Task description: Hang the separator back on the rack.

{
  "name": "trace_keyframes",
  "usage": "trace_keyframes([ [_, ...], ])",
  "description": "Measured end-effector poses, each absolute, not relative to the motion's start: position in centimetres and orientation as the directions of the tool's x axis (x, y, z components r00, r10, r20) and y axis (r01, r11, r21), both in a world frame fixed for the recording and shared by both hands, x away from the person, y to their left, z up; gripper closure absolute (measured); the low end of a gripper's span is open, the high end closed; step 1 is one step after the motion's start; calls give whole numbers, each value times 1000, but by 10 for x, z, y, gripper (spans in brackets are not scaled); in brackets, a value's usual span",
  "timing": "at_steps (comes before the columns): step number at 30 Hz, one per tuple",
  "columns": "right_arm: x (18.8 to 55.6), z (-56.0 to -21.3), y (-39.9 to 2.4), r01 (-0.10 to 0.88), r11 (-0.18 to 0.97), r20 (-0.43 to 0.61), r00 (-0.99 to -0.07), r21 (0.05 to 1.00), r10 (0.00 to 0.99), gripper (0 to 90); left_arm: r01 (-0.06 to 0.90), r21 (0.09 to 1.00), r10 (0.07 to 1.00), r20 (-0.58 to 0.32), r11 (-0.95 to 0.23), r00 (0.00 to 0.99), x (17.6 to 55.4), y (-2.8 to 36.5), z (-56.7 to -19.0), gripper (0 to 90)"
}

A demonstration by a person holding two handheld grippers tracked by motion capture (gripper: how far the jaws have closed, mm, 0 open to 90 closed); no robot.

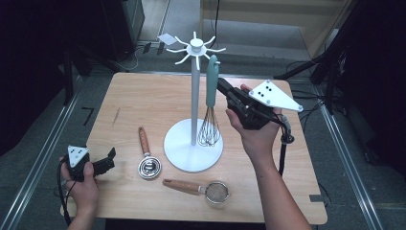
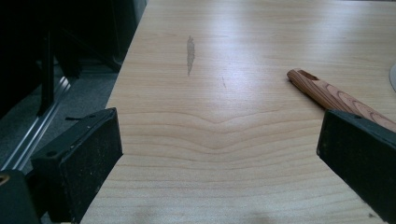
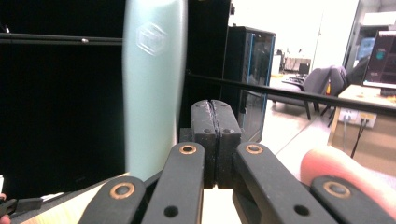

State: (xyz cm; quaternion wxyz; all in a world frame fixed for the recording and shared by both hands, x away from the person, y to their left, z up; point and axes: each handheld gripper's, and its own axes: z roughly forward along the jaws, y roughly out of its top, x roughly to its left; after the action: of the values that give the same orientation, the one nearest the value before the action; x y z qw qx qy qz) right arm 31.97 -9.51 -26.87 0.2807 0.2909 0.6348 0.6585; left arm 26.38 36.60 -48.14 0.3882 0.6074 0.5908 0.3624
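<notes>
A whisk with a teal handle [image 1: 212,81] hangs upright beside the pole of a white hook stand [image 1: 194,96], its wires [image 1: 209,130] just above the round base. My right gripper [image 1: 221,85] points at the handle from the right. In the right gripper view its pads [image 3: 215,112] meet with nothing between them, and the teal handle [image 3: 152,84] stands just to their left; I cannot tell whether they touch it. My left gripper [image 1: 111,158] rests at the table's front left, open [image 2: 219,126] over bare wood.
A wooden-handled coil tool [image 1: 147,158] lies left of the stand's base, its handle [image 2: 327,93] ahead of my left gripper's right jaw. A small wooden-handled strainer [image 1: 201,188] lies near the front edge. The wooden table [image 1: 143,96] is bare at the back left.
</notes>
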Motion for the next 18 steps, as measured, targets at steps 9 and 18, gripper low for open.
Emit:
trace_keyframes([
  [9,319,-266,-87,6,-37,31,-703,999,710,900,435,900,999,-20,0,41,264,366,-481,3],
  [18,312,-262,-82,-1,-29,20,-716,1000,698,900,438,899,999,-17,-2,41,264,366,-481,3],
])
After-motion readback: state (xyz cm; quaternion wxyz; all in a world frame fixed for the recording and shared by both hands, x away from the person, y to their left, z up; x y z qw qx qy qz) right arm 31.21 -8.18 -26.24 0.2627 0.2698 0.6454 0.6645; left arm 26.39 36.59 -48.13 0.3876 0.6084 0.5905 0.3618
